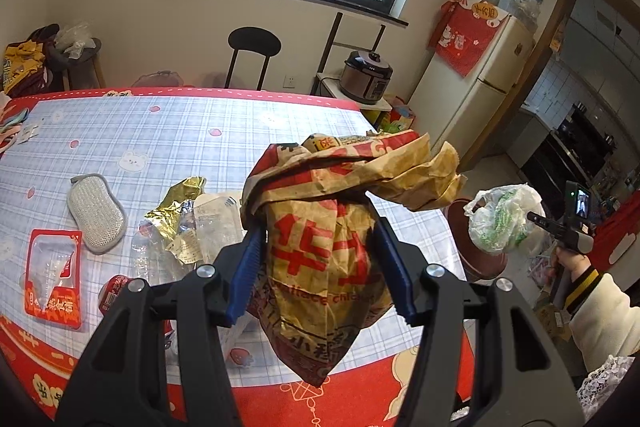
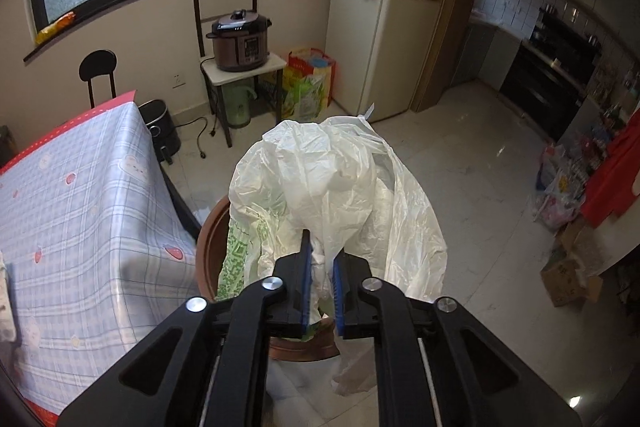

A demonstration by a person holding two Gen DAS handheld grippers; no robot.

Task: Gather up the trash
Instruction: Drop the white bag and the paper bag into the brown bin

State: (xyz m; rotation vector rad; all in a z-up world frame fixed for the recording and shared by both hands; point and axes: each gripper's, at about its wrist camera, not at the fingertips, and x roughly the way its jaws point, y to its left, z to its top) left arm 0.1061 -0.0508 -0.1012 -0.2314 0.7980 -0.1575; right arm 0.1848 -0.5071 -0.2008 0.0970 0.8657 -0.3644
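Above the near edge of the plaid vinyl tablecloth [image 1: 168, 131], the left gripper [image 1: 318, 227] stands about half open, its ribbed blue pads pressed on both sides of a crumpled brown-and-red paper takeaway bag [image 1: 332, 227] held clear of the cloth. Left of that bag on the tablecloth lie a crinkled gold foil wrapper [image 1: 178, 201], a squashed clear plastic bottle [image 1: 168, 247], a grey oval scrub pad [image 1: 96, 213] and a flat red pouch [image 1: 52, 277]. Beside the table's corner, the right gripper [image 2: 320, 263] is narrowly parted around a thin, wrinkled white plastic bag [image 2: 332, 183] with green print, directly over the round brown trash bin [image 2: 210, 247]; whether the pads grip the film cannot be told.
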